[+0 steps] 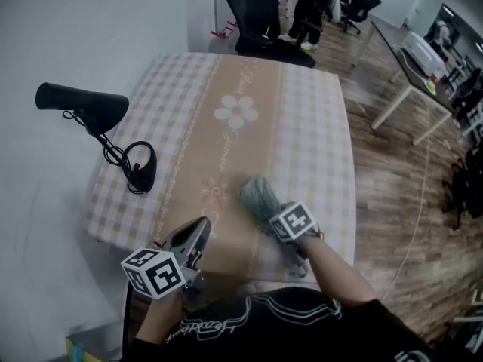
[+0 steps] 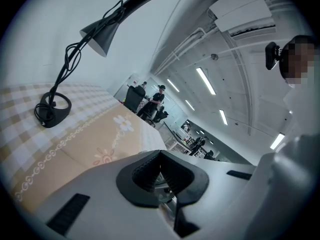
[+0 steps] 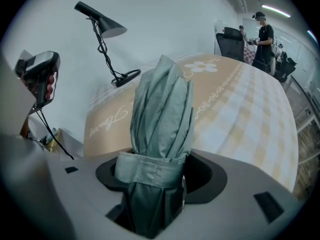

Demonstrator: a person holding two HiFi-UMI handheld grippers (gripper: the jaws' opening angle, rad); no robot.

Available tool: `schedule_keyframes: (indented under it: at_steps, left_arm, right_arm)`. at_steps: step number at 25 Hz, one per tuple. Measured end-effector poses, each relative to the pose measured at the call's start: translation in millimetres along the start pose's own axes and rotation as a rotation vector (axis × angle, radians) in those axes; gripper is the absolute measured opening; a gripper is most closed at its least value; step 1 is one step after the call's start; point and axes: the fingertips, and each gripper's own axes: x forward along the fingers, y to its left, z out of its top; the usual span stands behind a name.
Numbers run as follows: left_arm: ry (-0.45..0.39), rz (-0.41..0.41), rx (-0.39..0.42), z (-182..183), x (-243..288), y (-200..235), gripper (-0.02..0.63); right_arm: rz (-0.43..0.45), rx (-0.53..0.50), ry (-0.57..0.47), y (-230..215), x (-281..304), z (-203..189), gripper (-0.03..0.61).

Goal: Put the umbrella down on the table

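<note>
Right gripper [image 3: 156, 173] clamps the folded umbrella [image 3: 162, 109]; left gripper [image 2: 161, 176] jaws are closed, empty. The checked tablecloth [image 1: 309, 142] carries unreadable cursive script; a lamp [image 1: 81, 102] stands at nine o'clock.

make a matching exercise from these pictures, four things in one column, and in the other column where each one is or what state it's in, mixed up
Column 1
1. grey-green folded fabric umbrella
2. black desk lamp
3. left gripper
4. black office chair

Column 2
A. on the wooden floor, beyond the far end of the checked-cloth table
B. jaws together, nothing between them
C. clamped in the right gripper
D. standing on that table near its left edge

Pairs: 1-C, 2-D, 3-B, 4-A
</note>
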Motion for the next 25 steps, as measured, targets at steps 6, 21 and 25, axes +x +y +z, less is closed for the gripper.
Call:
schedule_keyframes:
  at_steps: [6, 21, 25]
  left_arm:
    - [-0.005, 0.02, -0.017, 1, -6, 15, -0.002]
    - [0.058, 0.064, -0.104, -44, -7, 59, -0.002]
    - [0.076, 0.064, -0.107, -53, -7, 57, -0.002]
  right_arm:
    - [-0.027, -0.017, 0.065, 3, 18, -7, 0.278]
    - [-0.038, -0.097, 0.181, 4, 20, -7, 0.284]
    - [-0.035, -0.084, 0.132, 3, 28, -7, 0.284]
